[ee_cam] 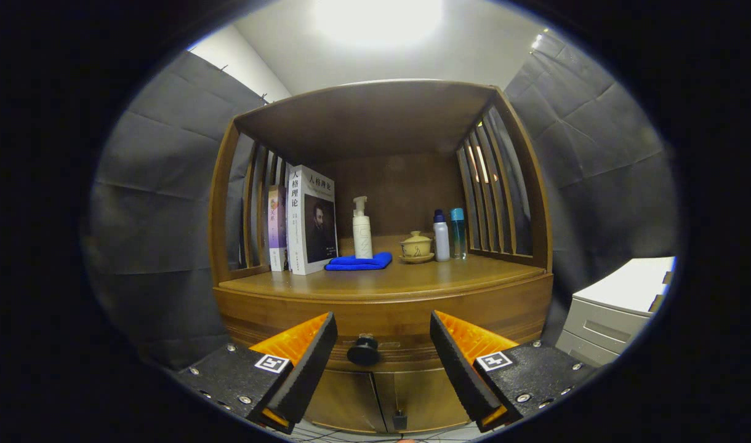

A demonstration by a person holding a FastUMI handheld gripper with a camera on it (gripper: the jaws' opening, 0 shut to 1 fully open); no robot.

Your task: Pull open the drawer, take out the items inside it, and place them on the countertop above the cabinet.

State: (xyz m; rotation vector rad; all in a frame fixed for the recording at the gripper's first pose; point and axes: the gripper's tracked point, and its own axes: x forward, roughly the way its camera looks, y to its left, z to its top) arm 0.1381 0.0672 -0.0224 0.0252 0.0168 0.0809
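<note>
Gripper at bottom centre of the frame, fingers spread wide, holding nothing. Round dark drawer knob sits in the gap between the fingertips, a little closer to the left finger, not touched by either. The knob is on the curved brown wooden drawer front, which spans the lower middle of the frame and looks closed, flush with the cabinet body. Contents of the drawer are hidden.

Above the drawer, glossy brown wooden countertop, centre of frame, under a wooden hutch with slatted sides and a flat roof. On the countertop, left to right: thin purple-spined book upright against the left slats, thick white book with a portrait on its cover upright just beside it, folded blue cloth lying flat, white pump bottle standing just behind the cloth, small tan lidded ceramic cup on a saucer, white bottle with dark blue cap, clear teal-capped bottle close beside it near the right slats.

Below the drawer, two wooden cabinet doors meet at bottom centre, closed. Light grey drawer unit at lower right, apart from the cabinet. Bright ceiling light at top centre.
</note>
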